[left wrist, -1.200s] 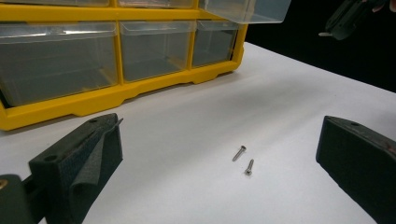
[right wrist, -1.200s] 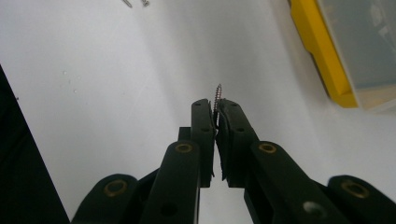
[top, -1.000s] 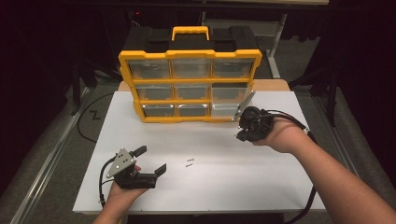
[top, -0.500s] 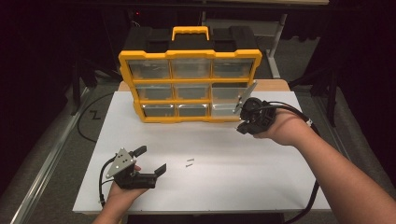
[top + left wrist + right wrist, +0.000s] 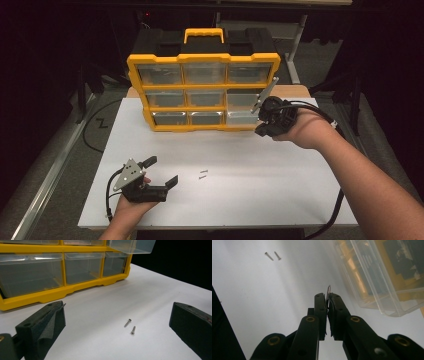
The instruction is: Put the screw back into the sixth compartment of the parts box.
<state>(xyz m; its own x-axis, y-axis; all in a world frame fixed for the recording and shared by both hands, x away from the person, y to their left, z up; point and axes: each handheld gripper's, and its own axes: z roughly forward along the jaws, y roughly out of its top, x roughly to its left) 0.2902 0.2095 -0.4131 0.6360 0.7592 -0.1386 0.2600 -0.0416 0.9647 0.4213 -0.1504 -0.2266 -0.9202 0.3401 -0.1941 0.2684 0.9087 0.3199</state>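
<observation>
Now holding one screw [image 5: 328, 293] in the right gripper [image 5: 327, 300], close by the yellow drawer box [image 5: 202, 61].

Clamped on the screw between the two black jaws, thread end sticking out past the tips, beside a clear drawer [image 5: 377, 277] pulled out on the right side of the box. Held up at the far right of the white table [image 5: 280, 200], just in front of the box's lower right corner. Resting at the near left, the left gripper [image 5: 162, 172], jaws wide apart and holding nothing. Lying side by side near the middle of the table, two more screws [image 5: 130, 326], well apart from both grippers.
</observation>
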